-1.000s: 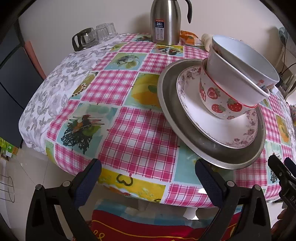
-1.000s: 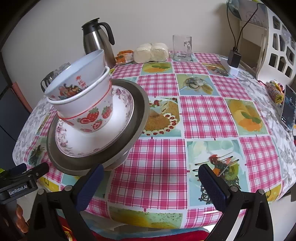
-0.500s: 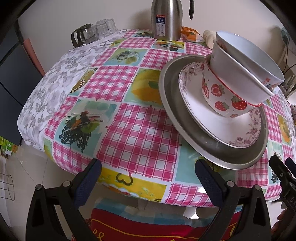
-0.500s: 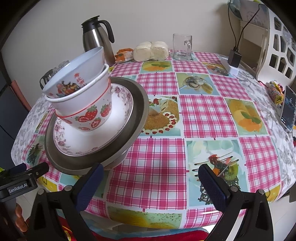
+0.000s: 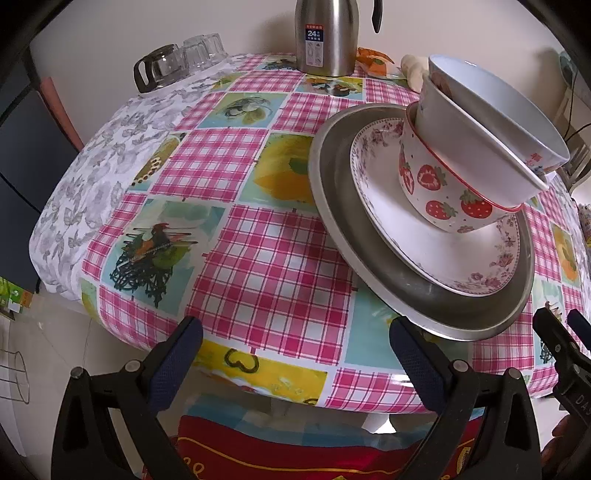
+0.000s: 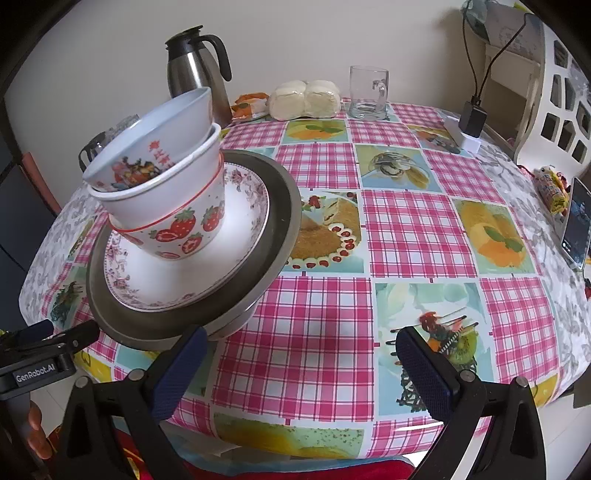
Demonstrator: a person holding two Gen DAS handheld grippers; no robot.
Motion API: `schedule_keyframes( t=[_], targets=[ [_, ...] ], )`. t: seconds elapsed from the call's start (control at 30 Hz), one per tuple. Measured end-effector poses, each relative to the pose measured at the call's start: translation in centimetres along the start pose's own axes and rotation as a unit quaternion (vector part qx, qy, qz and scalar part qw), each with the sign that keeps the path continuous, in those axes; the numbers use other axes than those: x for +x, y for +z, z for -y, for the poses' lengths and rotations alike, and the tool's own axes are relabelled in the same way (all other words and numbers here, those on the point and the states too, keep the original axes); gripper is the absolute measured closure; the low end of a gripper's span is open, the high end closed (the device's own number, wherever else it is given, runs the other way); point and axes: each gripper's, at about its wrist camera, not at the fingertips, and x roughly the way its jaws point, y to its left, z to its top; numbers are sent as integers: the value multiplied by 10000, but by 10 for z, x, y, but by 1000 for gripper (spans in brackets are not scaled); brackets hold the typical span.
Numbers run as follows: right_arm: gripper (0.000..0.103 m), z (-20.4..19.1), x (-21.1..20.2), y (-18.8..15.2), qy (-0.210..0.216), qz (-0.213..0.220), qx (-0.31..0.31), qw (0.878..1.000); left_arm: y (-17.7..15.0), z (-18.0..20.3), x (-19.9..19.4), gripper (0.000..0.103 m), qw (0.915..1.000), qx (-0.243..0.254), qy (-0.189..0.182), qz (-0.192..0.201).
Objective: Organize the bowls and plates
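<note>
A stack stands near the table's front edge: a grey metal plate (image 5: 332, 192) (image 6: 284, 206), a floral plate (image 5: 436, 251) (image 6: 243, 206), a strawberry bowl (image 5: 443, 195) (image 6: 177, 229) and a white-blue bowl (image 5: 491, 107) (image 6: 155, 140) on top. The stack looks tilted. My left gripper (image 5: 295, 354) is open and empty, just below the table edge, left of the stack. My right gripper (image 6: 299, 362) is open and empty over the front edge, its left finger (image 6: 181, 365) close under the metal plate's rim.
At the back stand a steel thermos (image 5: 327, 35) (image 6: 195, 70), a glass pot with glasses (image 5: 162, 70), a glass mug (image 6: 369, 92), wrapped buns (image 6: 304, 99) and a snack packet (image 6: 249, 107). A charger (image 6: 471, 122) and phone (image 6: 576, 225) lie right.
Both views have drawn slightly closer to the stack, which sits a little larger and lower in frame. Both grippers stay open.
</note>
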Motion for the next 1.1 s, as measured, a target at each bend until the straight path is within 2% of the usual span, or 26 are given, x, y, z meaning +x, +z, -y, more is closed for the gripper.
schedule_keyframes(
  t=[1.1],
  targets=[
    [0,-2,1,1,-35,-39,-74,10000,4,-4,-4,2,9999,-133,-51,84]
  ],
)
